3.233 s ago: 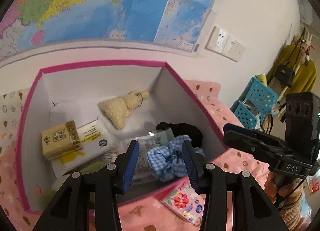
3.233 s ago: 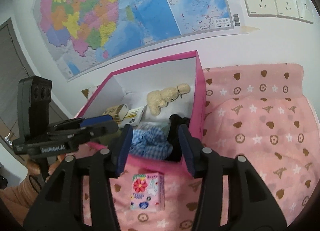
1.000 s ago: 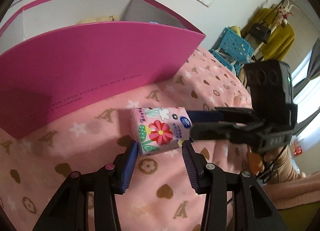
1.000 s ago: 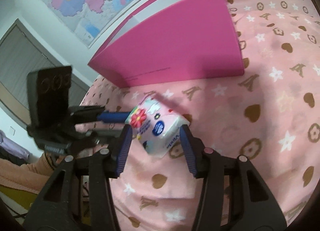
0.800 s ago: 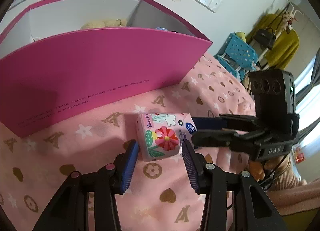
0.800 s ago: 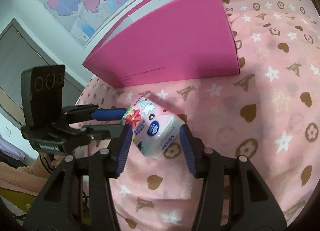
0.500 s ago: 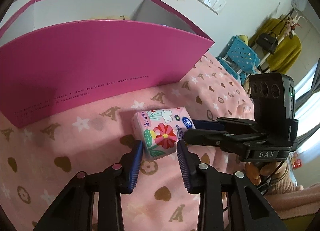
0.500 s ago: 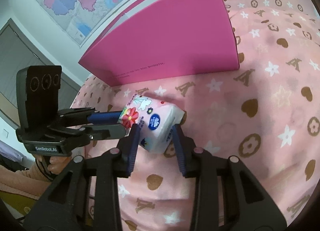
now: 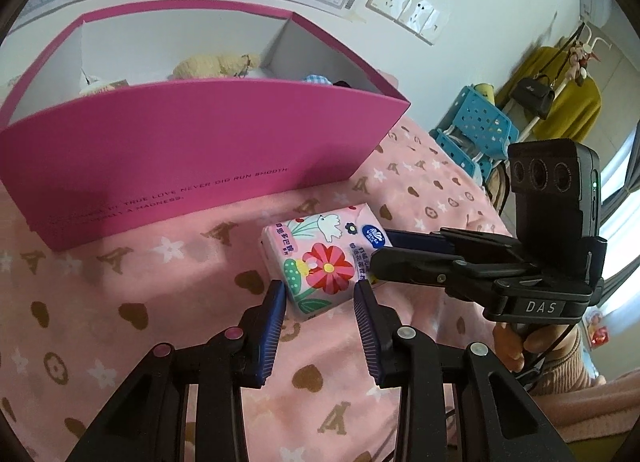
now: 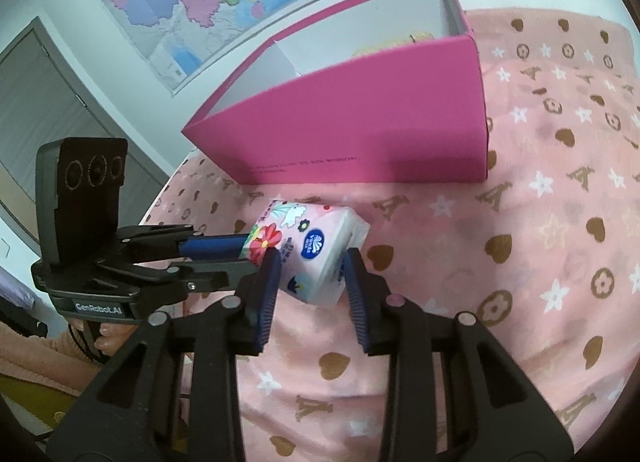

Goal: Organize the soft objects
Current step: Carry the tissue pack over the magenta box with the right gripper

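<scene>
You are holding both grippers around a floral tissue pack [image 9: 320,258] that lies on the pink patterned blanket [image 9: 120,294], just in front of the pink box [image 9: 192,150]. Your left gripper [image 9: 320,294] has its blue pads closed in against the pack's near end, and your right gripper [image 10: 310,266] presses both pads on its sides — the pack sits tilted between them. Inside the box, a cream plush toy [image 9: 212,64] shows above the wall.
</scene>
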A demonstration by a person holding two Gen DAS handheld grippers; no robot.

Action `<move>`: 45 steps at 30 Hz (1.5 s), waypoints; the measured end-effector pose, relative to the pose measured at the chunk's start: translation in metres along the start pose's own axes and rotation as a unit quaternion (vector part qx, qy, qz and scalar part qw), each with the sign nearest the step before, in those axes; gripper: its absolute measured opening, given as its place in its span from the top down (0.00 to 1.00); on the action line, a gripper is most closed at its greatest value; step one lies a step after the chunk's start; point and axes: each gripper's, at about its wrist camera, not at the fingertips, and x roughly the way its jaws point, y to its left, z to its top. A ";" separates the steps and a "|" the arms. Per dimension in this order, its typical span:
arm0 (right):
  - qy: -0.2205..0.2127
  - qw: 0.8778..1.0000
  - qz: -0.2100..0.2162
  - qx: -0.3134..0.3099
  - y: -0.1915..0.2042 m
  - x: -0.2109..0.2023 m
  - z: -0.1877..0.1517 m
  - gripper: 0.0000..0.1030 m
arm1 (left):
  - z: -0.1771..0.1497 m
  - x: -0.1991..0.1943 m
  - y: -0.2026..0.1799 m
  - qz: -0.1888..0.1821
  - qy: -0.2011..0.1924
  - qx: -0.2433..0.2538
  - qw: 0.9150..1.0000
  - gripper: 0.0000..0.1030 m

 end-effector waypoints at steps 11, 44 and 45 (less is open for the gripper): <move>-0.006 1.000 0.001 -0.018 0.006 -0.004 0.004 0.65 | 0.000 -0.014 -0.008 0.019 -0.022 0.018 0.999 0.67; -0.051 0.995 0.021 -0.085 0.039 -0.018 0.057 0.65 | 0.040 -0.070 -0.004 0.052 -0.108 0.030 0.992 0.67; -0.051 0.995 0.023 -0.085 0.039 -0.018 0.059 0.65 | 0.042 -0.071 -0.003 0.055 -0.110 0.031 0.992 0.67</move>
